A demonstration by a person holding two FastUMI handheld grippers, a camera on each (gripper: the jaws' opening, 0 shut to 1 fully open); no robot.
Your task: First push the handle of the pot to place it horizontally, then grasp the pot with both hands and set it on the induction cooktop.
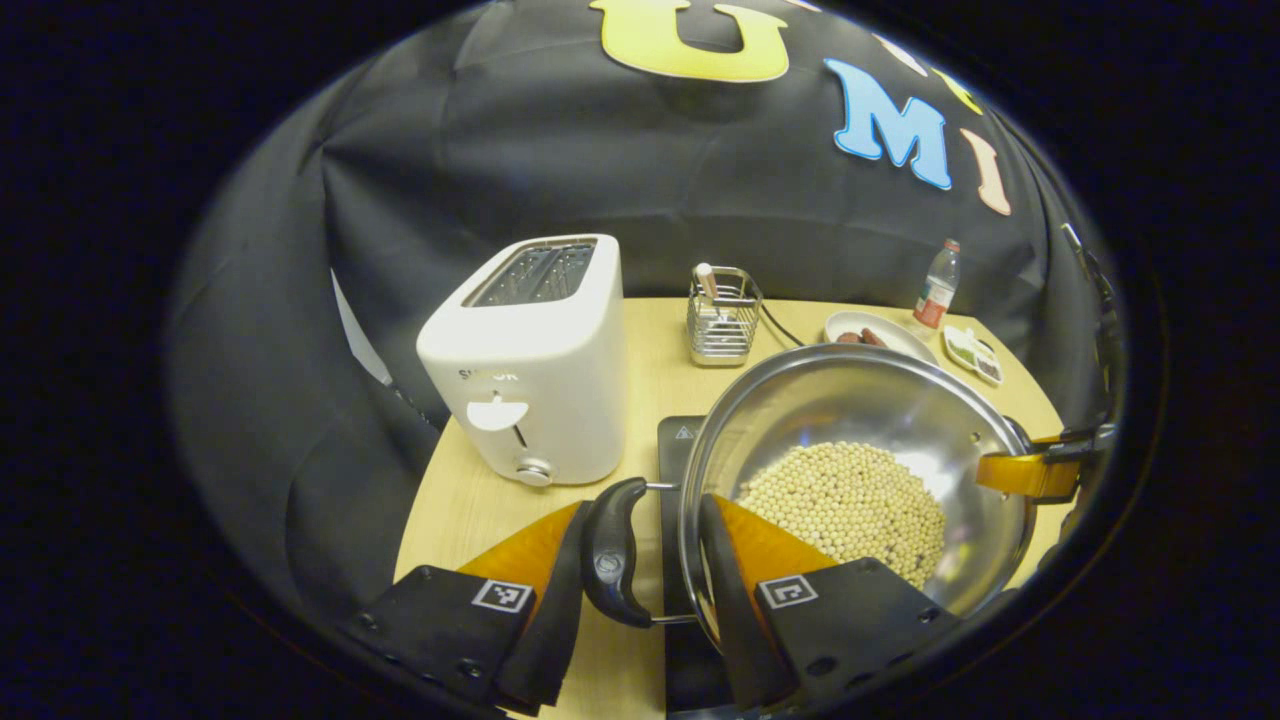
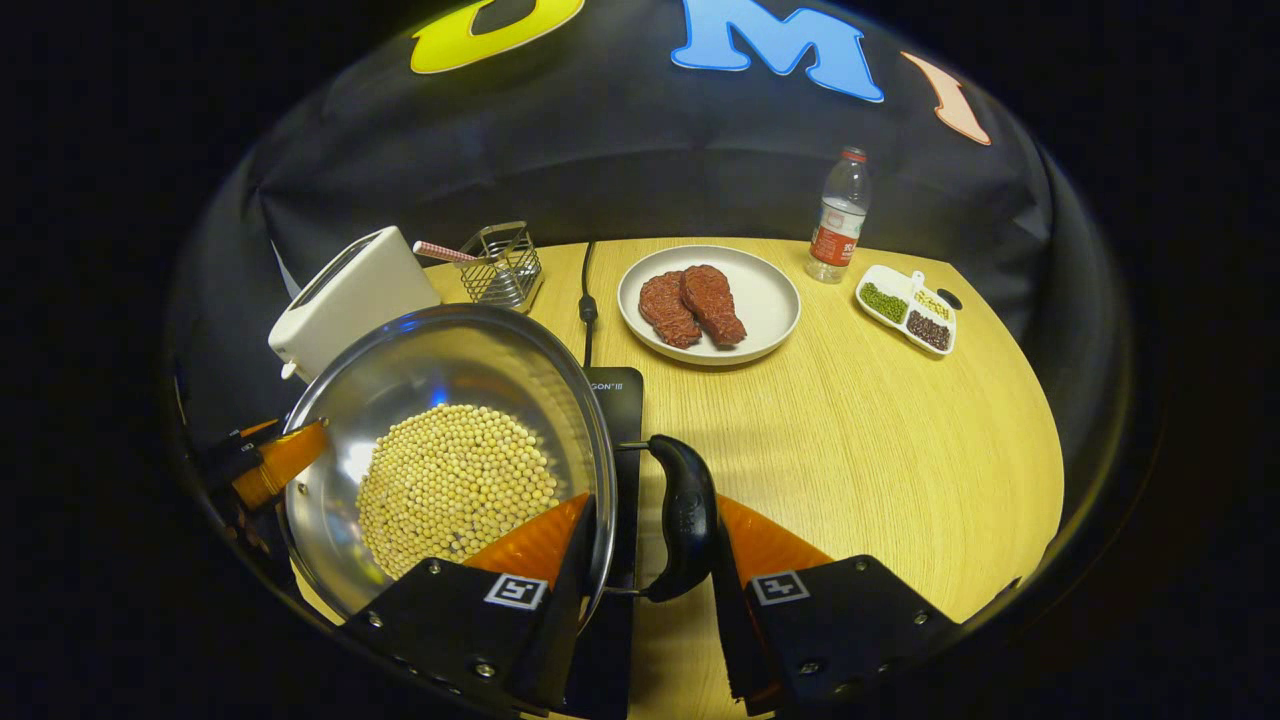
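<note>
A steel pot (image 1: 860,400) (image 2: 440,355) holding pale beans (image 1: 850,500) (image 2: 455,485) hangs tilted over the black induction cooktop (image 1: 678,440) (image 2: 618,395). My left gripper (image 1: 640,560) clamps one black side handle (image 1: 615,560), one finger outside the handle and the other inside the pot wall. My right gripper (image 2: 650,545) holds the opposite handle (image 2: 685,520) the same way. Each gripper also appears across the pot in the other's view: the right gripper (image 1: 1040,470) and the left gripper (image 2: 270,465).
A white toaster (image 1: 530,370) (image 2: 345,295) and a wire rack (image 1: 722,320) (image 2: 503,265) stand behind the cooktop. A plate (image 2: 770,330) with two meat pieces, a bottle (image 2: 838,215) and a divided dish (image 2: 908,308) sit at the back right. The cooktop's cord (image 2: 587,300) runs back across the wooden table (image 2: 880,450).
</note>
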